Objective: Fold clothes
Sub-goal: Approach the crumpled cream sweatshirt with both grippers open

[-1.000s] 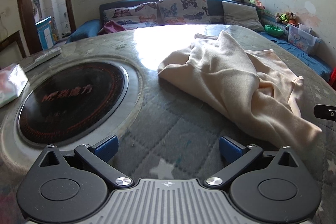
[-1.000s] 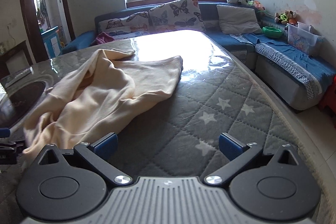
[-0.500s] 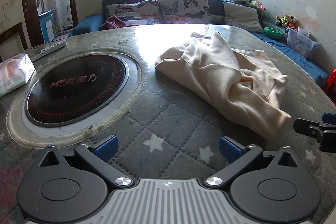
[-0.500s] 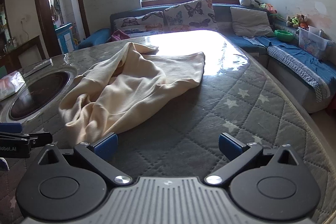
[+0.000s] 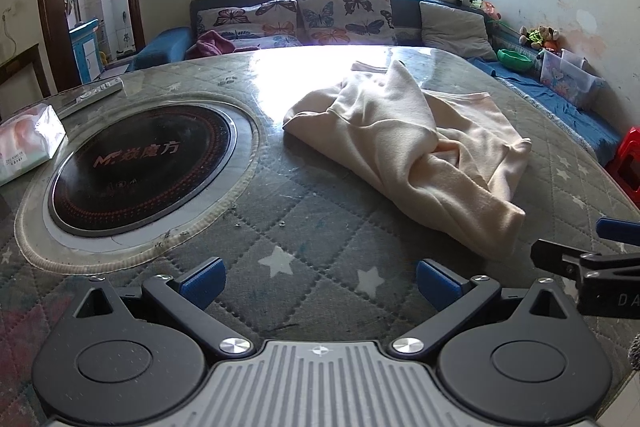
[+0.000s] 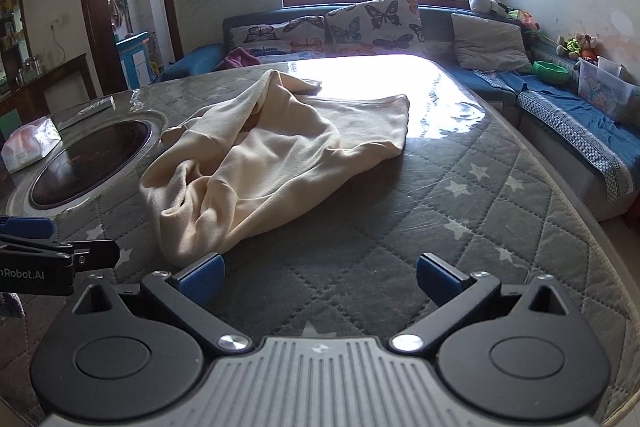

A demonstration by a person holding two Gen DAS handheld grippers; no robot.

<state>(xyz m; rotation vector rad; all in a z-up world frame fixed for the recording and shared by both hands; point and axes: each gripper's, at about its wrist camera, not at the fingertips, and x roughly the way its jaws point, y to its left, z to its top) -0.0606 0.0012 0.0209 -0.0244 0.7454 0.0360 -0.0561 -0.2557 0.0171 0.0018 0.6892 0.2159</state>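
Observation:
A crumpled cream-coloured garment [image 5: 416,143] lies on the round table, right of the middle in the left wrist view and left of the middle in the right wrist view [image 6: 272,155]. My left gripper [image 5: 318,281] is open and empty, over the quilted cover short of the garment. My right gripper [image 6: 318,281] is open and empty, its left fingertip [image 6: 202,277] just short of the garment's near end. The right gripper shows at the right edge of the left wrist view [image 5: 588,259]; the left gripper shows at the left edge of the right wrist view [image 6: 52,255].
A round black induction hob [image 5: 140,163] is set into the table [image 5: 304,243] at the left. A tissue pack [image 5: 24,143] and a remote [image 5: 96,91] lie beyond it. A sofa with butterfly cushions [image 5: 344,11] runs behind. A red stool [image 5: 628,159] stands at the right.
Both grippers have drawn back and risen from the garment, so more table shows in front of them. The garment lies still. Both stay open.

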